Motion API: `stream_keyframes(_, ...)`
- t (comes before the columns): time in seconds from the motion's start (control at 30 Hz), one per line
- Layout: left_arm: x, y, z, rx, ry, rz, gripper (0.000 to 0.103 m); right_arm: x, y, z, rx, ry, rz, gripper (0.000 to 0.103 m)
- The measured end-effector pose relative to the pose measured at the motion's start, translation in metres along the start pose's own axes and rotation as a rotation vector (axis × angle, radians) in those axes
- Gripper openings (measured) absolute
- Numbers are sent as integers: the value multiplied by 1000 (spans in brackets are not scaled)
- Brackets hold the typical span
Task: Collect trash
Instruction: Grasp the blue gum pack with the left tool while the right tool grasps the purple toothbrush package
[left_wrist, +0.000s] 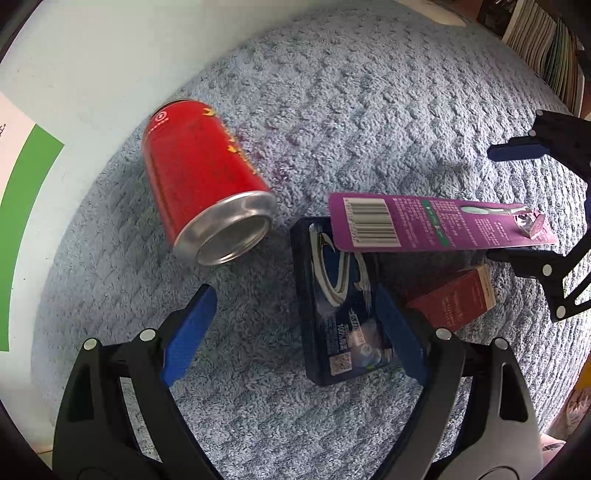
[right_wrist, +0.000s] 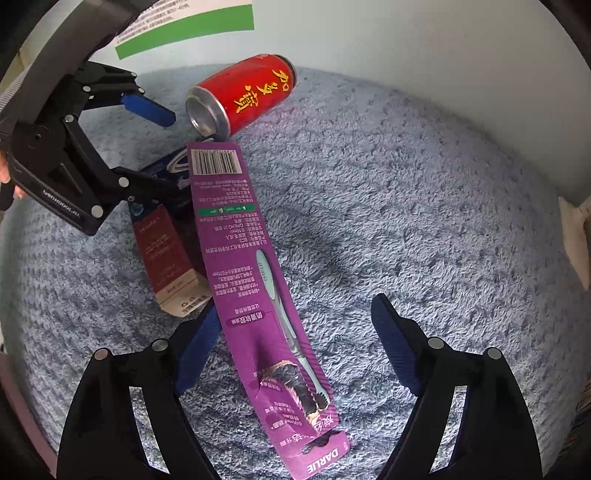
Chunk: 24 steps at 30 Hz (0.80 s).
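Both the left gripper (left_wrist: 295, 332) and right gripper (right_wrist: 291, 347) gaped wide, holding nothing. The purple toothbrush card (right_wrist: 255, 295) lay on the blue towel (right_wrist: 406, 221) between the right jaws, propped on boxes; a flat pinch might slide it off.

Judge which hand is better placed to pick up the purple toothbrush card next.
Right. The right tongs are open with the purple toothbrush card already lying between their fingers. The left tongs are open around the dark blue box instead.
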<state>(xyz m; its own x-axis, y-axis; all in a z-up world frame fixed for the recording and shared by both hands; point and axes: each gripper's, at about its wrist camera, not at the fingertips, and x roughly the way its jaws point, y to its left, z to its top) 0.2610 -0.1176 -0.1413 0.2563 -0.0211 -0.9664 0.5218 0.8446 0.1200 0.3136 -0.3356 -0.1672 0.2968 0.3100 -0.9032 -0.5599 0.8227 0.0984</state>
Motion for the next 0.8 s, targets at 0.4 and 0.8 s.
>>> stream_keyframes(0.4,19,1,3,-43,26,-91,72,4,-10,8,6,6,5,66)
stream_keyframes(0.8,29,0,10,4,28,-113,20,-4,-5,1,2,0,56,19)
